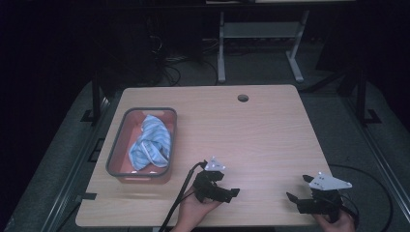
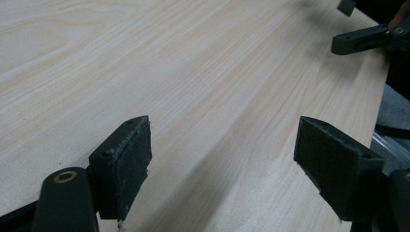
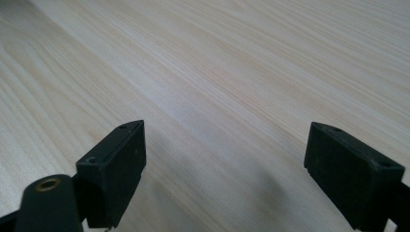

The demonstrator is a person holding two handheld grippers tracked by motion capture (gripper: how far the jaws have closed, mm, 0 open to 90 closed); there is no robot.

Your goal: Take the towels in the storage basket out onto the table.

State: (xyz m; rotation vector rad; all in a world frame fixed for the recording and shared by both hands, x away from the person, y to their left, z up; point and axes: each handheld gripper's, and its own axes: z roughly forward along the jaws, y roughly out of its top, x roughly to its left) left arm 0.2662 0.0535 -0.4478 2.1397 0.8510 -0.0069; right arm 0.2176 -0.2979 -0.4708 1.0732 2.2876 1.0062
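Note:
A blue-and-white striped cloth [image 1: 150,141] lies bunched inside a grey-rimmed bin [image 1: 114,147] with a pinkish floor, on the left of the wooden table [image 1: 261,130]. My left gripper [image 1: 227,182] rests low near the table's front edge, right of the bin, open, its jaws pointing right. In the left gripper view my left gripper [image 2: 222,154] has bare wood between its wide-apart pads. My right gripper [image 1: 298,188] sits at the front right corner, open, jaws pointing left. The right gripper view shows my right gripper [image 3: 225,159] with nothing between the pads.
A round cable hole [image 1: 242,98] lies near the table's far edge. Cables trail from both grippers over the front edge. A desk frame [image 1: 261,43] stands on the dark floor beyond. The other gripper's jaw [image 2: 360,39] appears far off in the left gripper view.

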